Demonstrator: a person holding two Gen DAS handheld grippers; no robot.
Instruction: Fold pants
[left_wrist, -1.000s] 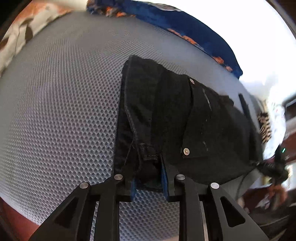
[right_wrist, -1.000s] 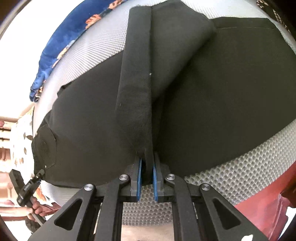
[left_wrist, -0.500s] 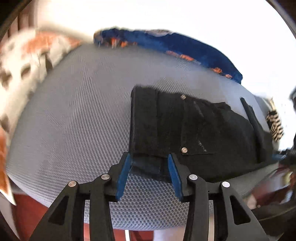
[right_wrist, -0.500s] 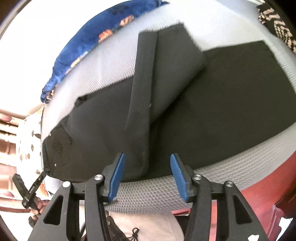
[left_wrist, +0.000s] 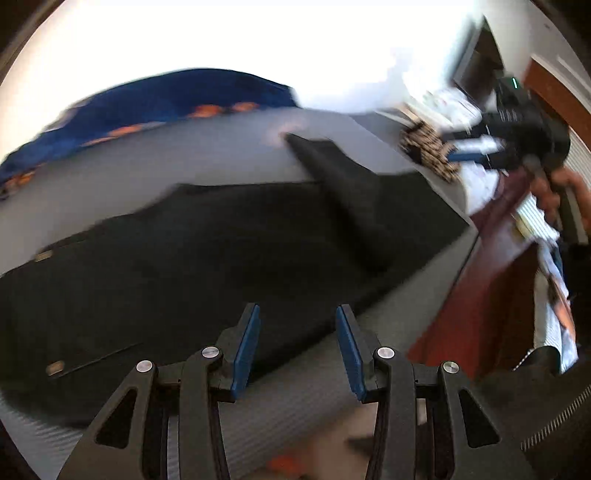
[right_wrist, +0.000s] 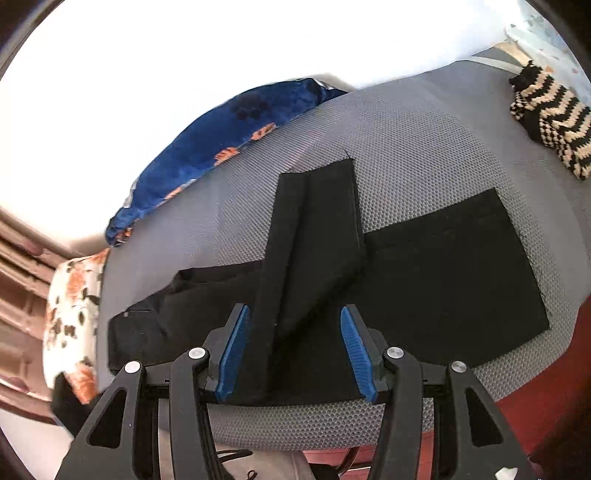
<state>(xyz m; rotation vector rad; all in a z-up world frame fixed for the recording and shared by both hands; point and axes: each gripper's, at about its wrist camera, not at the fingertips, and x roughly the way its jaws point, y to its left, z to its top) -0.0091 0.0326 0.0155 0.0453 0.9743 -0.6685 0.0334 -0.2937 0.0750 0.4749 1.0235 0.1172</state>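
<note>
Here, one pair of black denim pants (right_wrist: 424, 295) lies flat on the grey honeycomb-mesh bed (right_wrist: 406, 129), one leg folded across. Left gripper (left_wrist: 297, 347) and right gripper (right_wrist: 293, 350): fingers apart, empty.

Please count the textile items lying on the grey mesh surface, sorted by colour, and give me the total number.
Black: 1, the pants
Blue with orange prints: 1, the blanket
White with orange flowers: 1, the floral cloth
Black and beige zigzag: 1, the knitted piece
Total: 4
</note>
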